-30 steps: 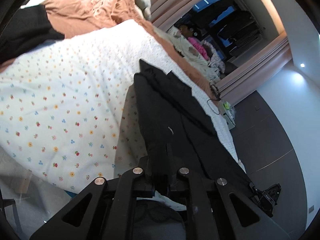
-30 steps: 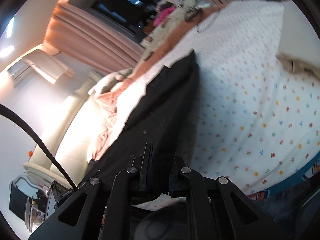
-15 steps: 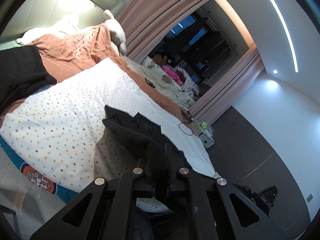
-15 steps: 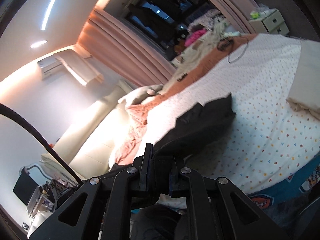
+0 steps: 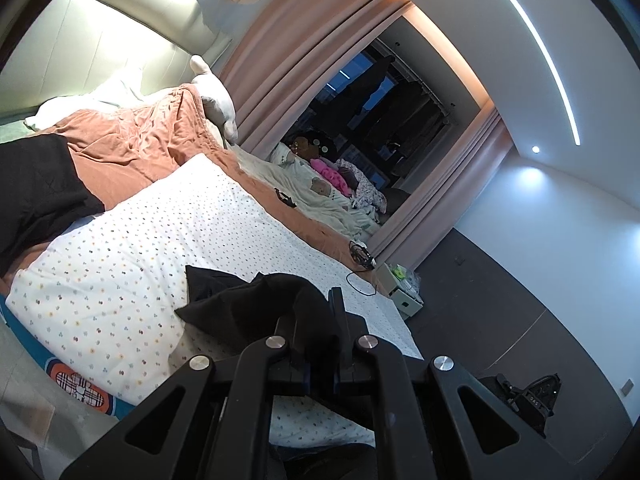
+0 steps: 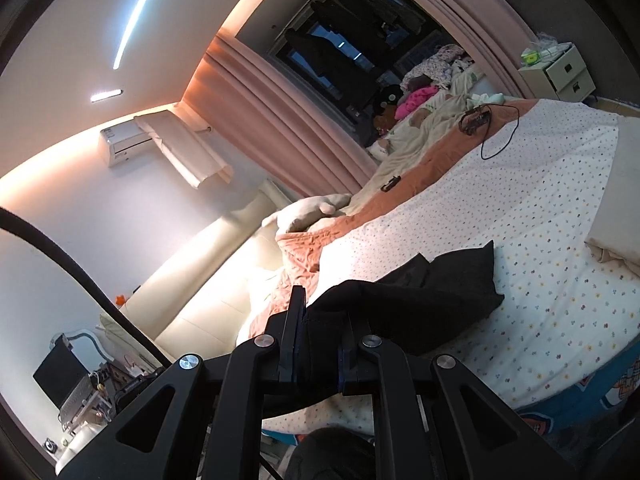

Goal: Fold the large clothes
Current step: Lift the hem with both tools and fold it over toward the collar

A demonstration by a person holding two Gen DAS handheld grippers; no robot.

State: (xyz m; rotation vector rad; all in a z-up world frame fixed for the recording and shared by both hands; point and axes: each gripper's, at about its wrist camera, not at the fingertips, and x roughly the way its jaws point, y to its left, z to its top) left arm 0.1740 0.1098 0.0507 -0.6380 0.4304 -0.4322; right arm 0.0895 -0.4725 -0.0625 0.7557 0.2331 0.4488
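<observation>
In the left wrist view, the left gripper (image 5: 320,332) sits at the lower centre of the frame with its jaws drawn narrow around a bunched edge of the black garment (image 5: 248,304), which spills from between the fingers toward the left and lies crumpled on the dotted white bedsheet (image 5: 152,248) in the lower middle of the picture. A rust-orange blanket (image 5: 136,148) is heaped at the upper left, with another black cloth (image 5: 36,188) lying over its left edge at the frame's left side. Pink curtains (image 5: 304,52) hang in the upper centre, and a small pale nightstand (image 5: 404,300) stands right of centre beyond the bed. In the right wrist view, the right gripper (image 6: 320,340) occupies the lower centre, its jaws likewise pinched close on a fold of the black garment (image 6: 440,292), whose bulk stretches to the right of the fingers and rests on the dotted white bedsheet (image 6: 540,240). The rust-orange blanket (image 6: 308,252) lies just left of centre, a wall air conditioner (image 6: 124,144) is mounted at the upper left, and the nightstand (image 6: 564,72) shows in the upper right corner.
</observation>
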